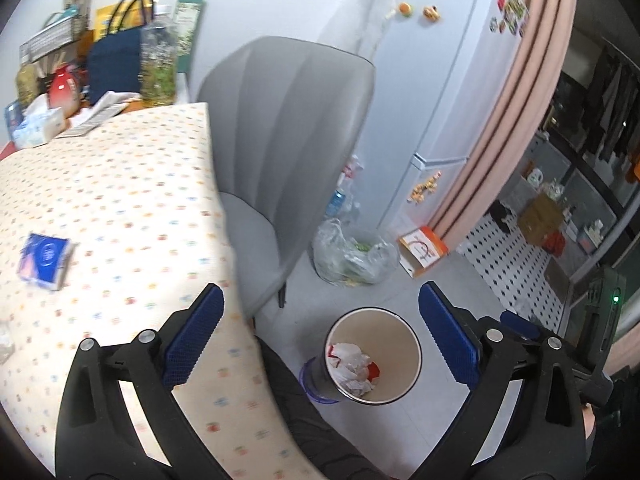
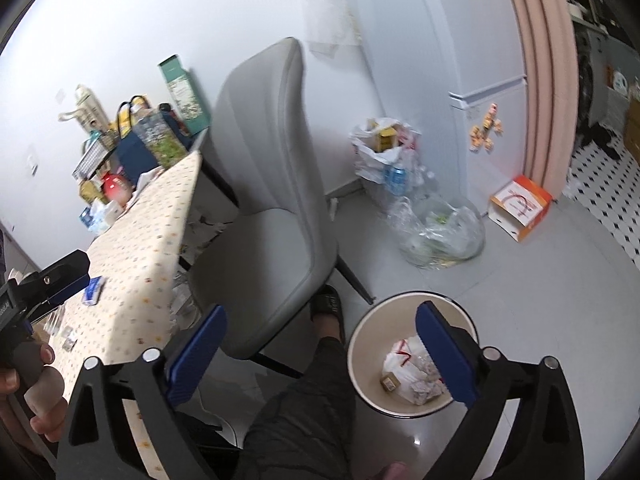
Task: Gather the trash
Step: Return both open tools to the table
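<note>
Both tongs stand spread wide with nothing between their ribbed blue pads: the left gripper [image 1: 320, 334] tilts down over the table edge, the right gripper [image 2: 320, 354] over the floor. Below them sits a round cream bin [image 1: 414, 350] holding crumpled white wrappers [image 1: 352, 364]. A small blue packet [image 1: 45, 255] lies on the dotted tablecloth [image 1: 120, 200]. Only the right view shows the hand [image 2: 30, 384] gripping the left handle and a sandalled foot [image 2: 328, 312] beside the smooth grey chair [image 2: 272, 200].

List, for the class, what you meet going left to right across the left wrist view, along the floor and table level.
Blue packet on the table → grey chair → clear plastic bag → orange box.
</note>
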Demonstrator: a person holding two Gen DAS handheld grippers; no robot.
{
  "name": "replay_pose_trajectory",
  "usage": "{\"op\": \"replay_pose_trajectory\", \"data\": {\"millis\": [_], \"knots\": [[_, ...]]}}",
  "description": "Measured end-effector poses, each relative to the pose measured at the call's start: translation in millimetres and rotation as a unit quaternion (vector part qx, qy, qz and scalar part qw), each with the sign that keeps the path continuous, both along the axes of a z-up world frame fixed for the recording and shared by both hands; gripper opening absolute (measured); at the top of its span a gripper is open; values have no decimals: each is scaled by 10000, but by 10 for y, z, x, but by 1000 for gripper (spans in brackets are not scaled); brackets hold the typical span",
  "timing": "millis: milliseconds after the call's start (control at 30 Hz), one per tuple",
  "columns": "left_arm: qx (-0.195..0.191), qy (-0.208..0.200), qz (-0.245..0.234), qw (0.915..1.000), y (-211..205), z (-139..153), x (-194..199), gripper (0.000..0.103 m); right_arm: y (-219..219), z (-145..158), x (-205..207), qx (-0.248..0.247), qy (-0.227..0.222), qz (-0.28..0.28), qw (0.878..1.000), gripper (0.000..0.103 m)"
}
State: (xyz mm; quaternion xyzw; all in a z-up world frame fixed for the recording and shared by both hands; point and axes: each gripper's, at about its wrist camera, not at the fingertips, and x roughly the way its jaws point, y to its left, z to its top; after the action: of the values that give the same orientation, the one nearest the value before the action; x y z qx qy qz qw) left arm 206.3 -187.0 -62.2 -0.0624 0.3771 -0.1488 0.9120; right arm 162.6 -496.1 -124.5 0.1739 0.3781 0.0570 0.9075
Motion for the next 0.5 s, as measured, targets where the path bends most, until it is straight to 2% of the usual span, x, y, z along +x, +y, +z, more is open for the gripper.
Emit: {"op": "replay_pose_trajectory", "data": {"millis": [500], "knots": [[-166, -285, 686, 9971, 933, 124, -394, 97, 932, 362, -57, -178, -308, 799, 9962, 95]]}}
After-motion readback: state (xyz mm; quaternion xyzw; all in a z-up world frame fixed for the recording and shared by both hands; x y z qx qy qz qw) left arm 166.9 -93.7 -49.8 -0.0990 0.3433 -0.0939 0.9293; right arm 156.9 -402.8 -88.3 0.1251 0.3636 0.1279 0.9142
